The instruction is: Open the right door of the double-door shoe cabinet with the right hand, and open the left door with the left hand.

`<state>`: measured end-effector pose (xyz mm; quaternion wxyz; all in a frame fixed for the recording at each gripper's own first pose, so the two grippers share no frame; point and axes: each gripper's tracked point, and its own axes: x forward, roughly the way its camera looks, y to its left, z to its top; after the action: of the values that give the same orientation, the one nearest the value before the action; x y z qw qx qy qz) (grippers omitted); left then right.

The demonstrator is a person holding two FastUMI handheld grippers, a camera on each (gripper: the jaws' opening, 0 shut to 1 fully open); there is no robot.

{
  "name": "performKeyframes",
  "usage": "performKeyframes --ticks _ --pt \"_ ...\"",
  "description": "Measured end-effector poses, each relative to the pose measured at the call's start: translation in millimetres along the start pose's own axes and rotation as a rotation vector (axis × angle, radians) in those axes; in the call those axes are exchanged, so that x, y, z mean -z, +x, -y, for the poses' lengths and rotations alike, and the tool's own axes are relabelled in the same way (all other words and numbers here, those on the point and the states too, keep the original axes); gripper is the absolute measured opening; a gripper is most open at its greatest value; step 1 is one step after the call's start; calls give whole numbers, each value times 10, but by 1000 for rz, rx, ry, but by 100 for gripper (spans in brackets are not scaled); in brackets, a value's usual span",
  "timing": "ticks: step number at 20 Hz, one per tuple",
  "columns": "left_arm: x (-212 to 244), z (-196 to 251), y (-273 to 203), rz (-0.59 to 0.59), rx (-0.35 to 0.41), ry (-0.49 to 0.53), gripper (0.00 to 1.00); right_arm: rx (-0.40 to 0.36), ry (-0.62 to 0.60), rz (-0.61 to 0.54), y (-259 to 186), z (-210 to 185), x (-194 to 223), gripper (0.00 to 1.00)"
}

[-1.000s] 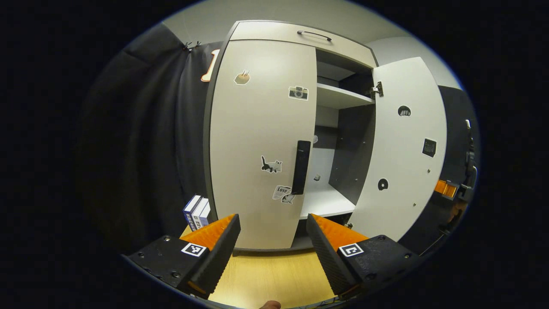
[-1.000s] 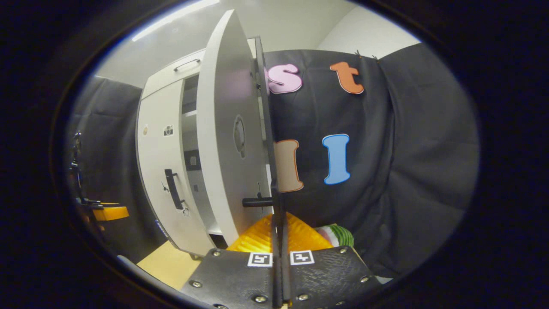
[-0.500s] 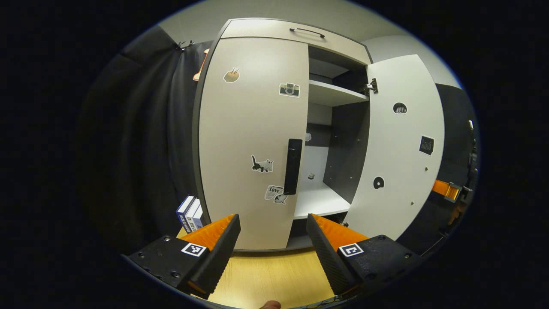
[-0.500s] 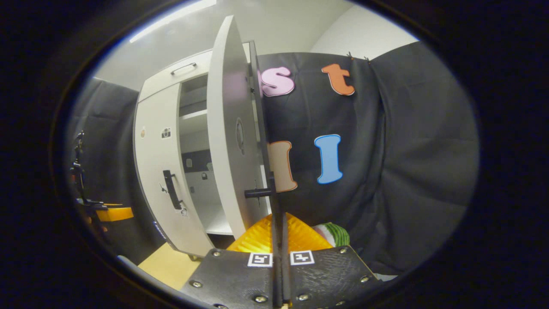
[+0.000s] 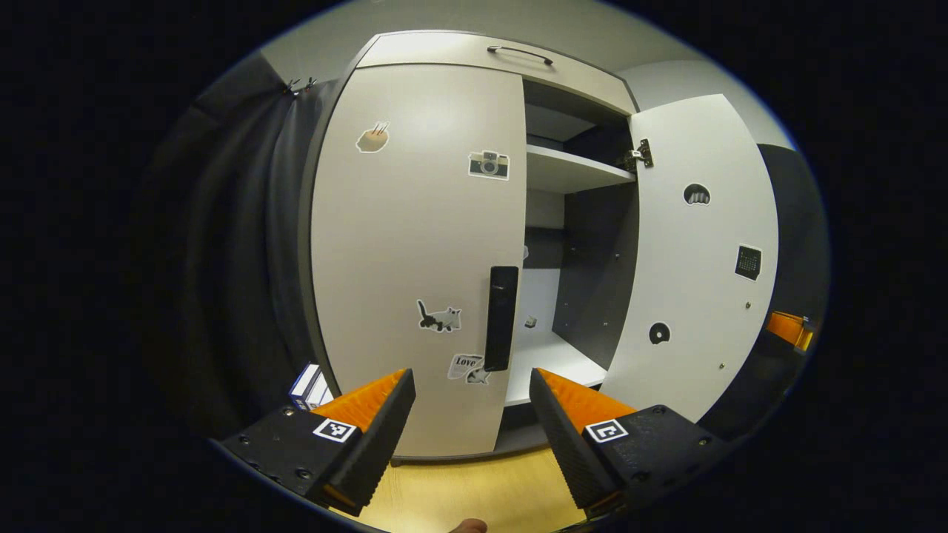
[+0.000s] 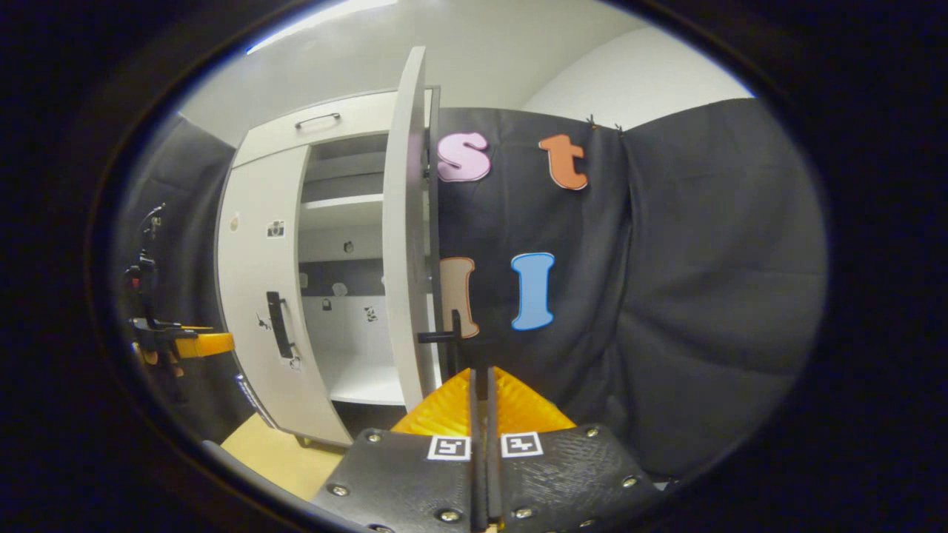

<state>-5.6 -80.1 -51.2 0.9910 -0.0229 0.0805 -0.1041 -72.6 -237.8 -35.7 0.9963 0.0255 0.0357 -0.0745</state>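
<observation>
The shoe cabinet's left door (image 5: 415,244) is closed, with stickers on it and a black vertical handle (image 5: 501,318) at its right edge. My left gripper (image 5: 470,377) is open, a short way in front of and below that handle, touching nothing. The right door (image 5: 696,259) stands wide open. In the right gripper view it appears edge-on (image 6: 407,244), its black handle (image 6: 455,334) just left of and above my right gripper (image 6: 480,372), which is shut with nothing between its fingers. The left door (image 6: 255,296) and the left gripper (image 6: 185,344) sit at far left.
Inside are a white upper shelf (image 5: 566,172) and a lower shelf (image 5: 548,355) carrying a small object (image 5: 530,322). A drawer with a bar handle (image 5: 518,53) tops the cabinet. Blue-and-white boxes (image 5: 307,383) stand by its left foot on the wooden surface (image 5: 474,492). The right gripper (image 5: 789,329) is beyond the open door.
The right door has swung further open and its handle has slipped out from between the right gripper's shut fingers. The left gripper has moved closer to the left door, still open.
</observation>
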Motion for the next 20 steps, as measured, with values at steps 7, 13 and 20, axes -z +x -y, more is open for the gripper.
performKeyframes --ticks 7,13,20 --pt "-23 112 330 1 39 33 96 84 12 5 -288 136 17 1" --pt "-47 49 671 10 -2 56 96 125 14 -3 -410 176 111 1" --pt "-4 49 1060 14 -41 59 96 158 -18 -28 -367 234 169 1"
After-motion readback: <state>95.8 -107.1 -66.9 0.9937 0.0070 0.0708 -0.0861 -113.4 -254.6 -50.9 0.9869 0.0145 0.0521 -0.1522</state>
